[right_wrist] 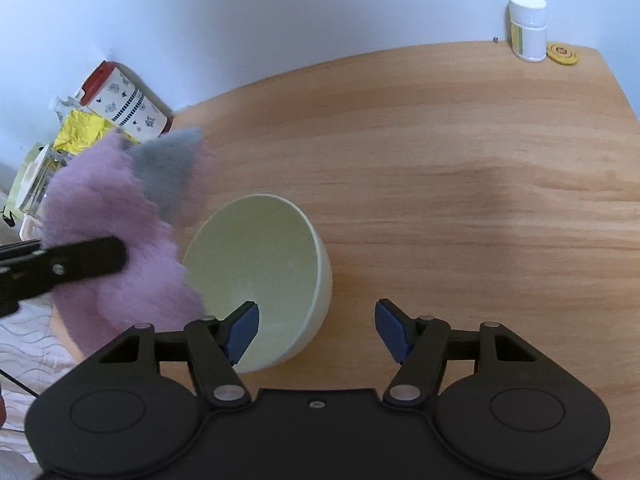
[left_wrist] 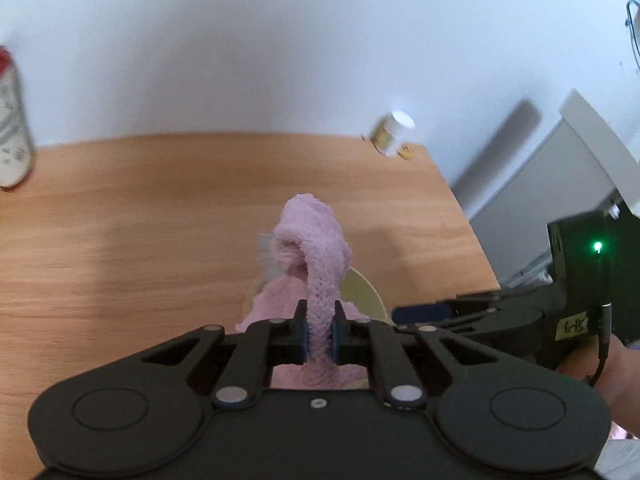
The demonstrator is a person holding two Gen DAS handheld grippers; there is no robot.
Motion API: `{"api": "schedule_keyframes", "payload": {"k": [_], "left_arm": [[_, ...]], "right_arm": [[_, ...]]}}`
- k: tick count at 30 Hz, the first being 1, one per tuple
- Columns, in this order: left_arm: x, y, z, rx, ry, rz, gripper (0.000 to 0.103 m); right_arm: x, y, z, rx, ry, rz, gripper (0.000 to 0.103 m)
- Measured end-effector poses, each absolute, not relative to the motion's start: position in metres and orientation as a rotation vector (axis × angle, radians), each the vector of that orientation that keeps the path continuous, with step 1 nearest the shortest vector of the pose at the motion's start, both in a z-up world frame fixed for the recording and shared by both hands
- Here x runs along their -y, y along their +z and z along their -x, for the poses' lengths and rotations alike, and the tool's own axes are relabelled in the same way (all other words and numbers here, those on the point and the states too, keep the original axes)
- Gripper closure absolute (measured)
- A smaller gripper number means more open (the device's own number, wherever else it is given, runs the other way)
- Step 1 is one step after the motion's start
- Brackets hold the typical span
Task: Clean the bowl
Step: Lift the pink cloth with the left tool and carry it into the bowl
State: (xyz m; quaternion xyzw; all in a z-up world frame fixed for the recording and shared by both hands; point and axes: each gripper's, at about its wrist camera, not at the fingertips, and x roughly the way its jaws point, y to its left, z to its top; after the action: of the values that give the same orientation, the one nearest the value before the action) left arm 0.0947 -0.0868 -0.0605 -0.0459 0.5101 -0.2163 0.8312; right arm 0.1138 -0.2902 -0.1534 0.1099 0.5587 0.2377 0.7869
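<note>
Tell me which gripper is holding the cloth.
The left gripper: it is shut on the pink cloth. The right gripper is open, straddling the bowl's rim.

From my left wrist view, the pink cloth [left_wrist: 316, 248] hides most of the bowl [left_wrist: 366, 292]; the red-lidded canister [left_wrist: 12, 120] is edge-cropped and blurred.

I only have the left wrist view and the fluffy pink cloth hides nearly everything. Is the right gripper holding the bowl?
Observer: No. The right gripper is open, one blue pad inside the pale green ceramic bowl, the other outside its wall.
Operator: Is the bowl flat?
Observer: It looks tipped, its opening facing the pink cloth.
Operator: Cloth inside yet?
Observer: Only at the left rim; the left gripper is shut on it.
Operator: Any dirt?
Observer: The visible inside looks clean.
</note>
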Motion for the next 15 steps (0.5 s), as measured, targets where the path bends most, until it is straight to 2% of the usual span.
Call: {"api": "schedule_keyframes", "payload": {"k": [2,3,4,11,15], "left_arm": [[0.096,-0.072,-0.101,-1.114,-0.475,0.083,0.094],[0.100,-0.079,-0.105,-1.130,-0.477,0.080,0.094],[0.104,-0.086,-0.109,-1.146,-0.478,0.076,0.094],[0.113,-0.120,-0.123,-1.212,-0.446,0.070,0.094],[0.117,-0.131,-0.128,-1.235,-0.425,0.071,0.094]], "right_arm": [[0.291,-0.155,-0.114,-1.202,0.504,-0.233,0.047],[0.293,-0.156,-0.114,-1.204,0.503,-0.235,0.057],[0.294,-0.157,-0.116,-1.208,0.501,-0.250,0.059],[0.287,-0.164,-0.124,-1.219,0.513,-0.249,0.059],[0.284,-0.170,-0.129,-1.233,0.496,-0.221,0.063]]}}
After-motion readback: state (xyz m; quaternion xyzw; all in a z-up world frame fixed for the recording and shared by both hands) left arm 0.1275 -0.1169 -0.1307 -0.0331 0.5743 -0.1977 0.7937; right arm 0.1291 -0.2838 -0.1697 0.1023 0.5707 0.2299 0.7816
